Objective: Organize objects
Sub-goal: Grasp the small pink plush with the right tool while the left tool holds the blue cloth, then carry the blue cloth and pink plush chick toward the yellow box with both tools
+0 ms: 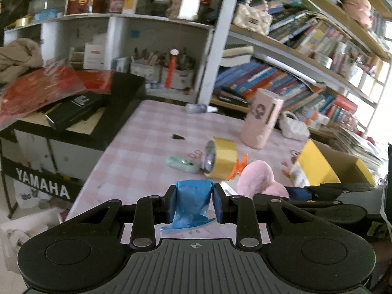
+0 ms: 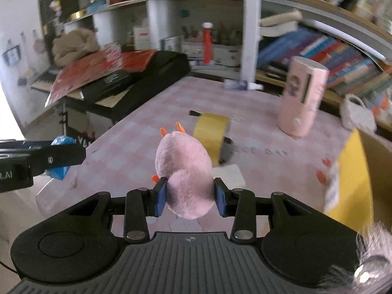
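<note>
Holding a pink plush (image 2: pixel 187 169) low in the middle of the right wrist frame, the right gripper (image 2: pixel 190 197) had its blue pads pressed into both sides of the toy's rounded bottom, the jaws set fairly narrow. Orange prongs stuck out at the toy's top. In the left wrist frame, the left gripper (image 1: pixel 194 202) was clamped nearly shut on a crumpled blue bag (image 1: pixel 193 201), which hung between the pads at lower centre, its loose end trailing below them.

Sorting looked only begun. Both items appeared lifted clear of the checked table (image 1: pixel 147 132), yet neither had reached the yellow box (image 1: pixel 325 166) at the right edge, which seemed the likely place for them; its inside could not be seen. Left on the table were a gold tape roll (image 1: pixel 220 158) at centre, a mint green case (image 1: pixel 182 164) just left of it, a pink canister (image 1: pixel 263 117) standing further back, and a small white basket (image 1: pixel 292 126) beside that.
</note>
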Available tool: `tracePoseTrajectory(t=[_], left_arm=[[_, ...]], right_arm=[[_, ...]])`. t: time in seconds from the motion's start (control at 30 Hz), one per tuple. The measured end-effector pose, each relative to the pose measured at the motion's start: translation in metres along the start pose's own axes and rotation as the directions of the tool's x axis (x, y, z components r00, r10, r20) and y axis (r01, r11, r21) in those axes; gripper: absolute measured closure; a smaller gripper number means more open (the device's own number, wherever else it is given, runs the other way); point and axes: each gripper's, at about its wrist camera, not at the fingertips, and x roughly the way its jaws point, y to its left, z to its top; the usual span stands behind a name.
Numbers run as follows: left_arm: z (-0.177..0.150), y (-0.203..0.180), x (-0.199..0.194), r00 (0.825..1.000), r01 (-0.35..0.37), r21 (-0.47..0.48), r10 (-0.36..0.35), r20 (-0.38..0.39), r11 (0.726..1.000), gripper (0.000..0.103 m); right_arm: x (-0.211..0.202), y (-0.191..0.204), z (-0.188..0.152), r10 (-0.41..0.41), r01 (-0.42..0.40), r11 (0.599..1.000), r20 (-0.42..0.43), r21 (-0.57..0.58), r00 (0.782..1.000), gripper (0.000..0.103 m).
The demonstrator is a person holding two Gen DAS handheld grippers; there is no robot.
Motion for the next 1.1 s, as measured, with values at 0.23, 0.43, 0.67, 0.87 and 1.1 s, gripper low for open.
tracePoseTrajectory(t=[0.23,0.43,0.67,0.87,1.1], left_arm=[[-0.02,-0.01,-0.021,0.999,0.042,0.027,-0.042,-0.016,0.999,0.075],[-0.04,-0.017,-0.043,0.997,0.074,0.049,-0.072,-0.039,0.996,0.075],[-0.057,-0.03,-0.065,0.991,0.125,0.089,-0.12,-0.058,0.988,0.075],[-0.067,-0.04,-0.077,0.985,0.165,0.123,-0.157,-0.073,0.979,0.075],[-0.081,-0.059,-0.085,0.969,0.238,0.182,-0.221,-0.107,0.954,0.075]], right_arm=[[-0.03,0.002,-0.025,-0.056,0.056,0.997,0.002,0.048,0.998,0.066],[-0.059,0.014,-0.053,-0.082,0.083,0.994,-0.01,0.066,0.997,0.066],[-0.089,0.023,-0.083,-0.121,0.123,0.987,-0.024,0.105,0.992,0.066],[-0.112,0.022,-0.105,-0.16,0.162,0.974,-0.027,0.16,0.987,0.066],[-0.136,0.017,-0.13,-0.215,0.219,0.949,-0.04,0.229,0.976,0.066]])
